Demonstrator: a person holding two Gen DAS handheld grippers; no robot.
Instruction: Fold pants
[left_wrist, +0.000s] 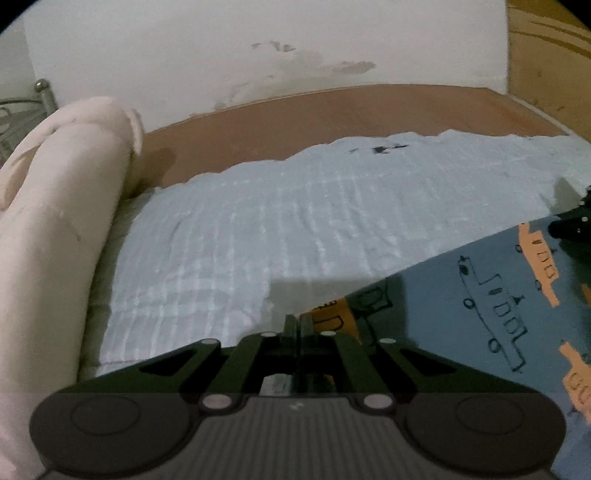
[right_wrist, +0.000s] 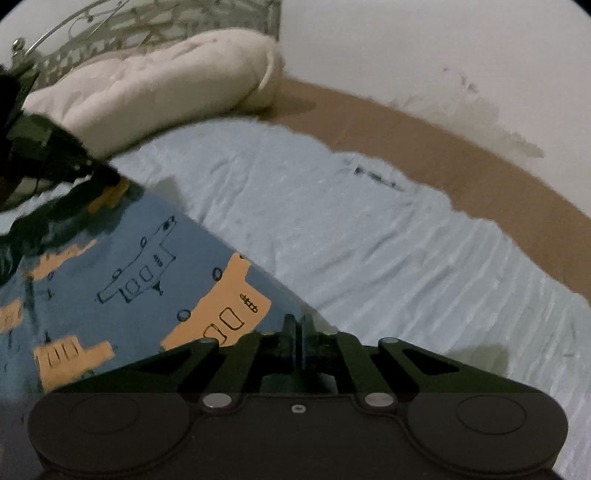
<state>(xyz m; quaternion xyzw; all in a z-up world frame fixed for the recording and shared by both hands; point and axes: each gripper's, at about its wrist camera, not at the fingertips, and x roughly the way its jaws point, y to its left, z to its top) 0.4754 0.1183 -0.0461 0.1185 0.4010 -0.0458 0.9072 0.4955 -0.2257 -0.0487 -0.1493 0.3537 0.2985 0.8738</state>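
Observation:
The pants (left_wrist: 480, 306) are blue with orange and line-drawn vehicle prints. They hang stretched between both grippers above a light blue bed sheet (left_wrist: 258, 229). My left gripper (left_wrist: 298, 321) is shut on one corner of the pants' top edge. In the right wrist view the pants (right_wrist: 129, 280) spread to the left, and my right gripper (right_wrist: 298, 321) is shut on the other corner. The right gripper also shows at the right edge of the left wrist view (left_wrist: 570, 225). The left gripper shows at the upper left of the right wrist view (right_wrist: 99, 175).
A cream pillow (left_wrist: 55, 229) lies at the head of the bed, also in the right wrist view (right_wrist: 155, 88), before a metal headboard (right_wrist: 110, 33). A bare brown mattress strip (left_wrist: 351, 110) runs along the white wall (left_wrist: 221, 48). The sheet (right_wrist: 369, 236) covers the rest.

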